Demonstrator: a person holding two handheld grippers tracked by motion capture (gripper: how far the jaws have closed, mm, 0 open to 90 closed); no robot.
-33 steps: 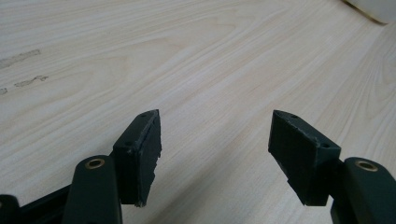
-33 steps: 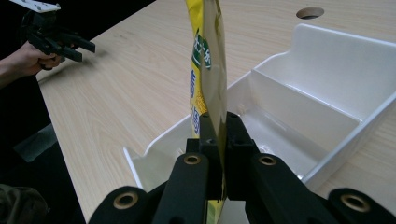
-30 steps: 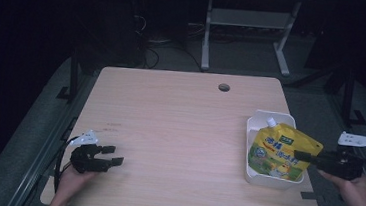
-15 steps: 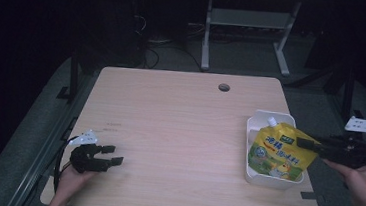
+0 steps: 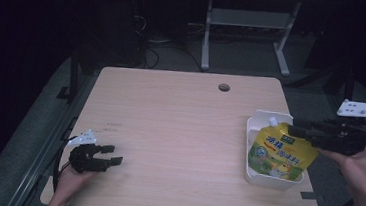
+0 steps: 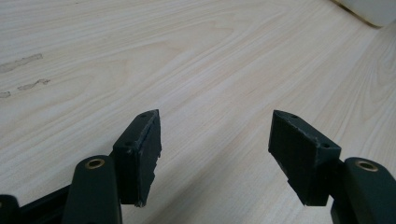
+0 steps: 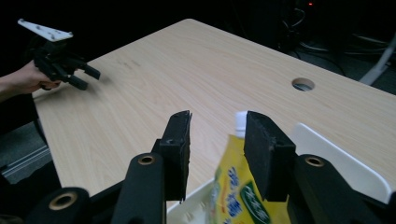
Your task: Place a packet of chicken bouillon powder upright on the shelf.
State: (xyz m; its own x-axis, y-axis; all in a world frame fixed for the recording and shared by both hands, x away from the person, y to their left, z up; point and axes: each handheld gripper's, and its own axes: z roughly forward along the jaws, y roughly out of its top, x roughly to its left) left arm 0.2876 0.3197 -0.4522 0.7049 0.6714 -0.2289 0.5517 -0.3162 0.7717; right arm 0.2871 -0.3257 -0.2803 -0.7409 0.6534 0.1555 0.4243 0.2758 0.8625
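At three o'clock on the counter (image 5: 179, 128), our right tool (image 5: 294, 130), jaws just opening, frees the pouch (image 5: 279, 154) in the tray (image 5: 256, 127); our left tool (image 5: 111, 155) sits open at seven.

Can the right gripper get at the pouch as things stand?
Probably yes. The right gripper is open just above the pouch, which stands in the white bin with its cap near the jaws, and nothing lies between.
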